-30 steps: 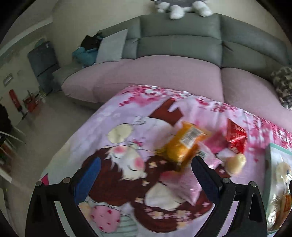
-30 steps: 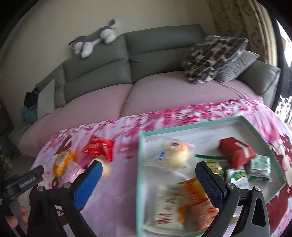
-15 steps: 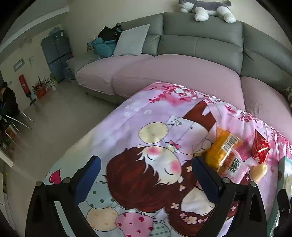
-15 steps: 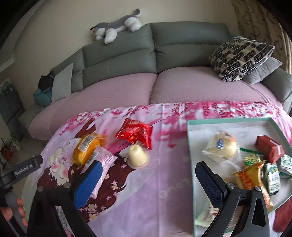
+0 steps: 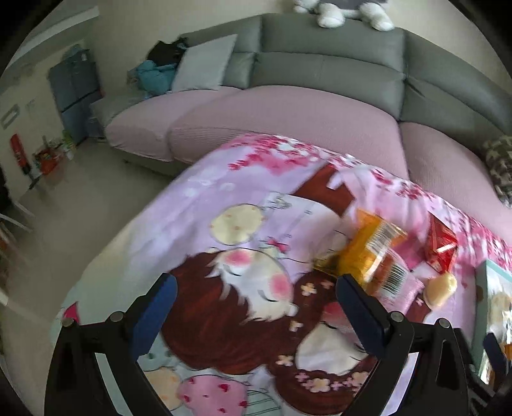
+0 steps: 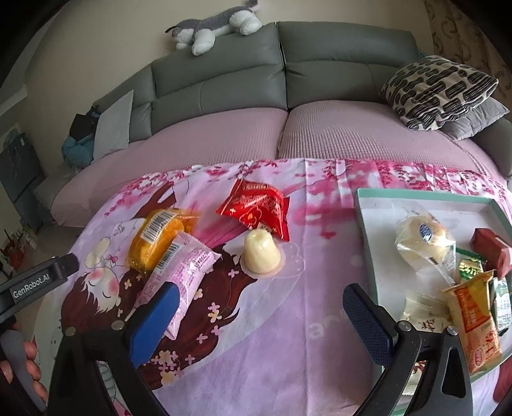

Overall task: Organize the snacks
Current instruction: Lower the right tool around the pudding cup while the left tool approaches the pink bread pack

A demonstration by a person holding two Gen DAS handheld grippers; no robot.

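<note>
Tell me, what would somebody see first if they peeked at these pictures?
Probably the pink cartoon-girl blanket spread in front of the grey sofa. Four snacks lie loose on it, the red packet brightest, beside a pale jelly cup. At the right a green-rimmed tray holds more snacks, and a plush husky lies atop the sofa.

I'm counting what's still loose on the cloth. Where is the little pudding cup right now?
In the right wrist view the pudding cup sits upside down on the cloth, just below the red packet, between the pink packet and the tray.
</note>
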